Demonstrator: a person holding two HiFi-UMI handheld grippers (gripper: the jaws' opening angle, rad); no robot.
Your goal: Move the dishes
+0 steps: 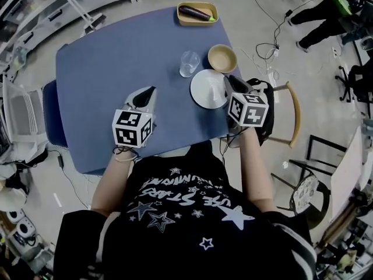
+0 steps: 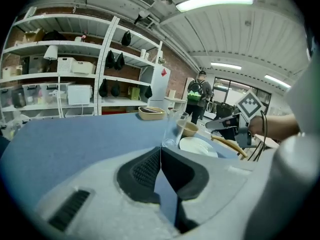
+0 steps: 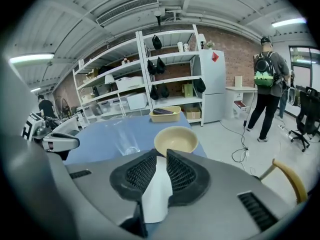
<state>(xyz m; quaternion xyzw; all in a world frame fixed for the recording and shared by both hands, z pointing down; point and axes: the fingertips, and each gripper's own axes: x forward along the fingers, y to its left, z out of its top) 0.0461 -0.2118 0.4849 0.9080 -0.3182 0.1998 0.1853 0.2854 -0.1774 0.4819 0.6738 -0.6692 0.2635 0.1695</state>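
Observation:
A white plate lies on the blue table near its right edge. Behind it stand a beige bowl and a clear glass. My right gripper hovers over the plate's right rim. Its jaws stand a narrow gap apart, and the white plate shows through that gap, with the bowl just beyond. My left gripper sits over bare table left of the plate. It is shut with nothing in it, and its view has the glass and plate ahead.
A yellow tray holding a dark eggplant sits at the table's far edge. A wooden chair stands right of the table. Cables lie on the floor, and a person stands at the far right. Shelving lines the wall.

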